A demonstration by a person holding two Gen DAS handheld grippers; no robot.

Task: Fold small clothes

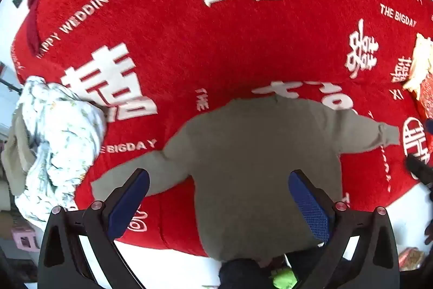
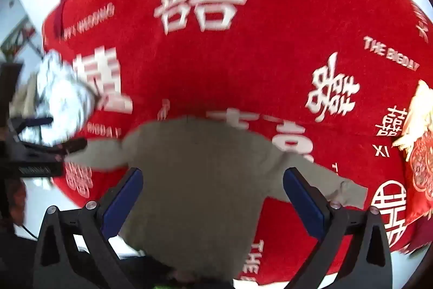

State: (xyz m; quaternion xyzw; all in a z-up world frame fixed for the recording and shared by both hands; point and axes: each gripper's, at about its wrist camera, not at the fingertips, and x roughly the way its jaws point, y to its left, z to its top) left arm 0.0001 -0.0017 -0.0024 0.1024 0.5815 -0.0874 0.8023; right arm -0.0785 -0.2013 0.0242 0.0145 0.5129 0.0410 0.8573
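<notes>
A small grey-green long-sleeved top (image 1: 257, 153) lies spread flat on a red blanket (image 1: 216, 45), both sleeves out to the sides. My left gripper (image 1: 219, 188) is open above its lower body, empty. In the right wrist view the same top (image 2: 194, 167) lies below my right gripper (image 2: 213, 188), which is open and empty too. The left gripper's black fingers (image 2: 54, 148) show at the left edge near the top's left sleeve end. The right wrist view is blurred.
A crumpled white patterned garment (image 1: 59, 137) lies at the blanket's left edge. A red and yellow embroidered cushion (image 2: 419, 148) sits at the right edge. The red blanket with white characters lies on a white surface (image 1: 176, 267).
</notes>
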